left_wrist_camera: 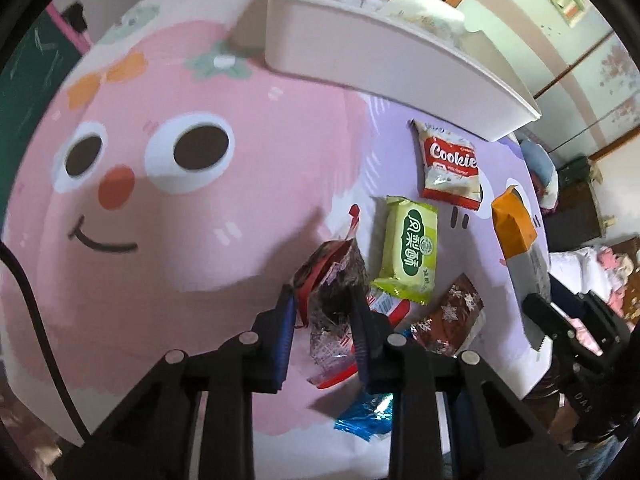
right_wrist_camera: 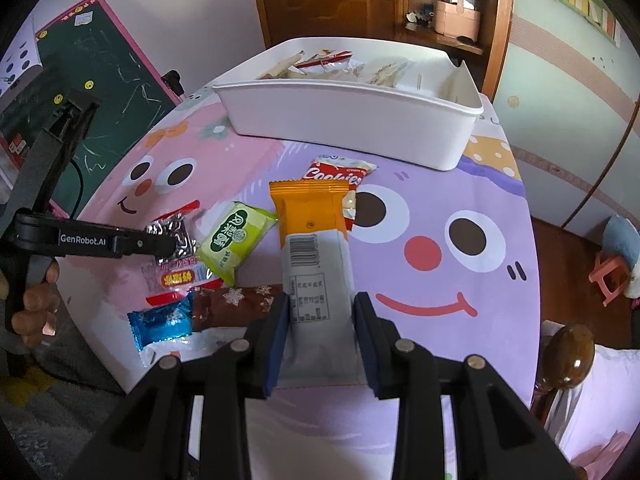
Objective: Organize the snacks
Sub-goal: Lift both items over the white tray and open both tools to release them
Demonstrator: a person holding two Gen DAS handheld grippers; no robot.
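The foil snack point(left_wrist_camera: 332, 280) sat pinched in my left gripper point(left_wrist_camera: 324, 304), just above the cloth point(left_wrist_camera: 160, 280). It looked light and crinkly, slippery too; I judged the sealed end the surest hold. My right gripper point(right_wrist_camera: 320, 320) clamped the orange bar point(right_wrist_camera: 312, 240), a flat, fairly stiff pack. The bin point(right_wrist_camera: 360, 128) stood beyond.

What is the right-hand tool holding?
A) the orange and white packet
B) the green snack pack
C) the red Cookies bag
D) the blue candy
A: the right tool grips the orange and white packet between its blue pads, while the green, blue and red ones lie loose on the table.
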